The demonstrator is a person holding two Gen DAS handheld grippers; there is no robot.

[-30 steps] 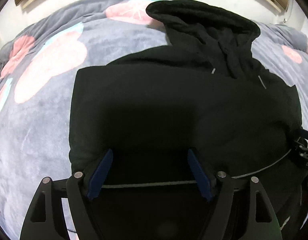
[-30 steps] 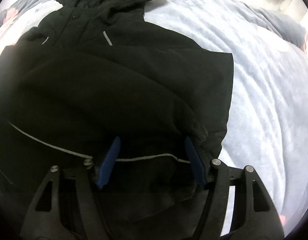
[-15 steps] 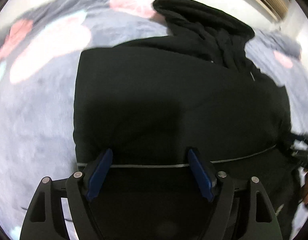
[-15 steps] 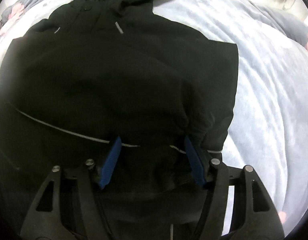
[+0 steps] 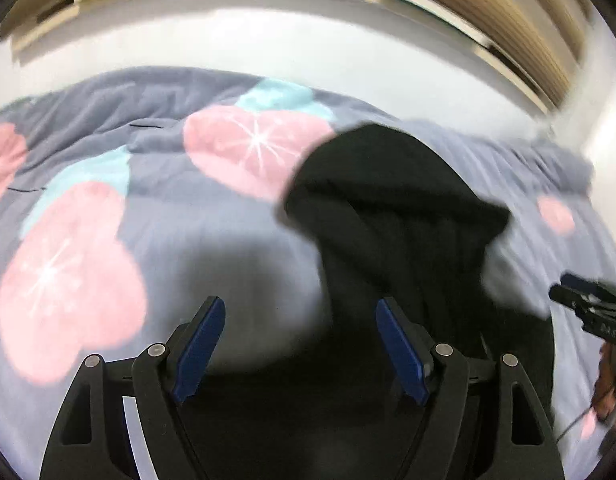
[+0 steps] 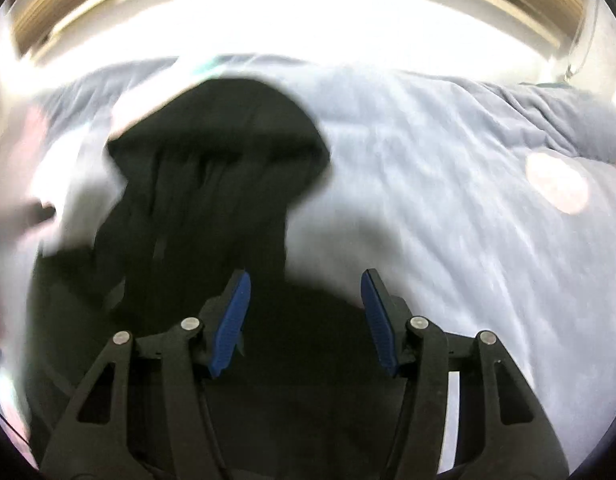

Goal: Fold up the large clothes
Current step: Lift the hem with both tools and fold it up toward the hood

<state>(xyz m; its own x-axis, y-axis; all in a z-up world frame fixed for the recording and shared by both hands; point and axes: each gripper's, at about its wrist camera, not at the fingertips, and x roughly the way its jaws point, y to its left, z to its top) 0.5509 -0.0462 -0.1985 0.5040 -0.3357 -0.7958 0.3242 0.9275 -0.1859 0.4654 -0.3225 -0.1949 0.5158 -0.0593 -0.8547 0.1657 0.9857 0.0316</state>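
Observation:
A black hooded jacket (image 5: 395, 216) lies on the bed, its hood toward the far wall; it also shows in the right wrist view (image 6: 212, 184). Both views are motion-blurred. My left gripper (image 5: 300, 344) is open, above the jacket's near left part, with black cloth below its jaws. My right gripper (image 6: 306, 320) is open, above the jacket's near right part. Nothing is clamped between either pair of blue pads. The right gripper's tip (image 5: 587, 308) shows at the right edge of the left wrist view.
A grey blanket (image 5: 168, 216) with pink and teal shapes covers the bed; it also shows in the right wrist view (image 6: 447, 200). A white wall (image 5: 308, 40) and a wooden frame stand behind the bed.
Both grippers have lifted and tilted up toward the far wall. The jacket's body, which filled both views, now sits lower in frame, and the hood and blanket show ahead. Jaws stay open.

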